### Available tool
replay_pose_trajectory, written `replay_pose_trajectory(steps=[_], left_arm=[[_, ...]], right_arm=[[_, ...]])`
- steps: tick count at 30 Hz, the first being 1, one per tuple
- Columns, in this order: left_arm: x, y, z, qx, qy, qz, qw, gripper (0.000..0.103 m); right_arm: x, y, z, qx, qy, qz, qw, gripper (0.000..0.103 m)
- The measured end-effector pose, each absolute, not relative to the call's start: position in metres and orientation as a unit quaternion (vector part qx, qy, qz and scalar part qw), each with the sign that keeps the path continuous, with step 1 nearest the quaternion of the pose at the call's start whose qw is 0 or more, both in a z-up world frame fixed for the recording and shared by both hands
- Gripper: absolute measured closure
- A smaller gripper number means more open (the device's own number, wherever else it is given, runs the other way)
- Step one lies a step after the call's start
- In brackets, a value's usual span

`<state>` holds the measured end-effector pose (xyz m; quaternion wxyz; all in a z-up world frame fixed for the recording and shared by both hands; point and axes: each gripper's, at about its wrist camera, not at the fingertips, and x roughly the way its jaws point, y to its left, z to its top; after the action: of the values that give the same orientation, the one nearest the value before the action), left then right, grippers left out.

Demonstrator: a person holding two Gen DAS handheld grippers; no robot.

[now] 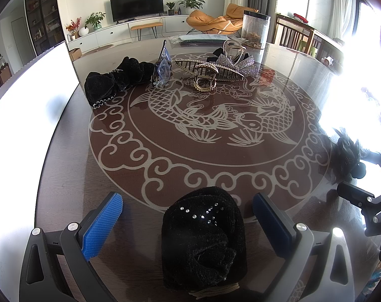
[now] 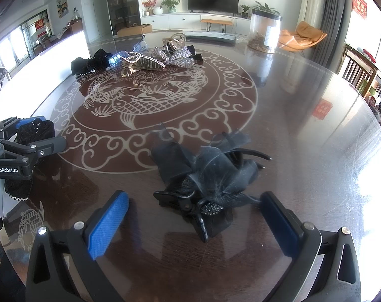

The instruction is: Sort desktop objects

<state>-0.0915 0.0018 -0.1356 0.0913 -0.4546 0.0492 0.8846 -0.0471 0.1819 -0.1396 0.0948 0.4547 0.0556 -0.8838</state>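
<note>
Closing squarely on the black velvet hair accessory (image 1: 203,239) looks like the step in hand: best to pinch the thick studded fold rather than a loose edge, since the soft pile could slip or bunch between the blue pads (image 1: 102,222). Lying on the desk (image 1: 145,249) between the fingers of the left hand-held gripper (image 1: 187,216), with bare gaps on both sides, so spread wide and gripping nothing. Likewise for the right hand-held gripper (image 2: 194,216): parted wide, empty, framing a black mesh bow claw clip (image 2: 208,173) that rests just ahead of and between its tips; better to catch the hard clip body than the gauzy petals, which would probably crumple. Farther off, across the carp-patterned centre, a pile of a second black velvet piece (image 1: 115,80), a gold claw clip (image 1: 205,78) and a rhinestone bow (image 1: 238,66), well apart from both tools.
</note>
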Motion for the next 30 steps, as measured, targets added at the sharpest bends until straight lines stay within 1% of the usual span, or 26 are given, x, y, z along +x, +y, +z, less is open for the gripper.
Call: replay_pose_trajectory(steps=[21,23,26,30], left_arm=[[-0.092,0.002,-0.136,-0.455,0.049,0.885,0.09,0.0],[-0.095,0.004,-0.134,-0.482,0.054,0.87,0.09,0.0],[-0.085,0.002,-0.13,-0.535,0.072,0.835,0.108,0.0],[-0.07,-0.004,-0.13,-0.535,0.086,0.831,0.122,0.0]], right_arm=[[-0.048,0.181,-0.14,0.455,0.059,-0.883,0.102,0.0],[-0.051,0.188,-0.139,0.473,0.069,-0.868,0.136,0.0],[-0.041,0.221,-0.123,0.469,0.043,-0.869,0.151,0.0],[-0.051,0.218,-0.126,0.506,0.058,-0.844,0.166,0.0]])
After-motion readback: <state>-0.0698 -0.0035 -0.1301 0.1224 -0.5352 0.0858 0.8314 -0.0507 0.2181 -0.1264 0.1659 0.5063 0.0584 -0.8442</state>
